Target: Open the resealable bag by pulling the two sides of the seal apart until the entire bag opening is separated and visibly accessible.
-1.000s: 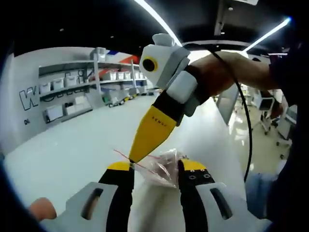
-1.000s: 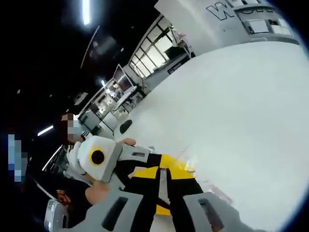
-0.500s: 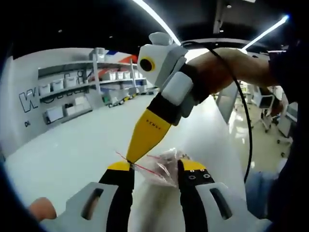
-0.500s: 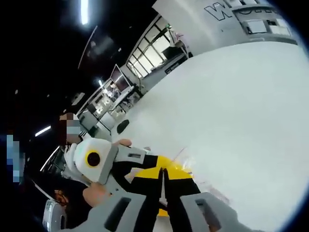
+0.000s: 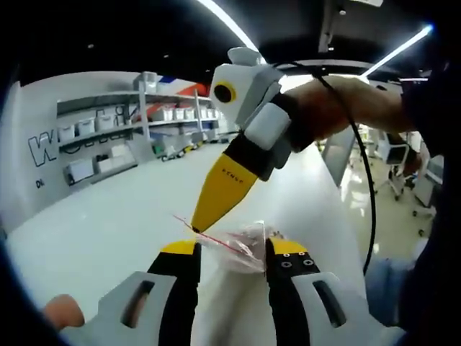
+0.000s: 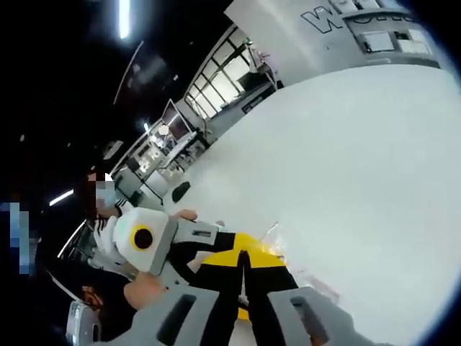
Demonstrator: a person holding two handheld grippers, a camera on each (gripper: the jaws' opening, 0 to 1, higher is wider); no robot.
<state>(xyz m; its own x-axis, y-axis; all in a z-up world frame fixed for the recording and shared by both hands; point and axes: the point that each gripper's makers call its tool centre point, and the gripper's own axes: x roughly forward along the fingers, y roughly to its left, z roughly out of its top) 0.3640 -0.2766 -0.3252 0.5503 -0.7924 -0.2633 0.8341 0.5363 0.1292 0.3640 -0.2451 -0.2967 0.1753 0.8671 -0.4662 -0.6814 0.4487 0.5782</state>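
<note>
I start from the surface [image 5: 108,216], a broad, smooth white top that spreads out ahead of both my tools, with shelves [image 5: 108,130] of bins far beyond it.

Next down in size is the right hand-held gripper [image 5: 193,229], which reaches into the left gripper view from the upper right as a long yellow wedge. In its own view its jaws [image 6: 243,254] are pressed together, and I judge they pinch one lip of the bag at its corner.

The left hand-held gripper [image 5: 232,249] has its black-and-yellow jaws set narrowly apart with the bag between them; whether they truly clamp it I cannot tell.

The bag [image 5: 241,245] is the smallest thing: thin, clear, crinkled plastic with a red seal line, lying right at the tips of the left jaws and just ahead of the right ones [image 6: 277,238]. The seal runs crosswise between the left jaws, its far end rising toward the right tool's tip. Both tools are at the bag, so the pull must go apart across that red line, and the opening does not look separated yet.
</note>
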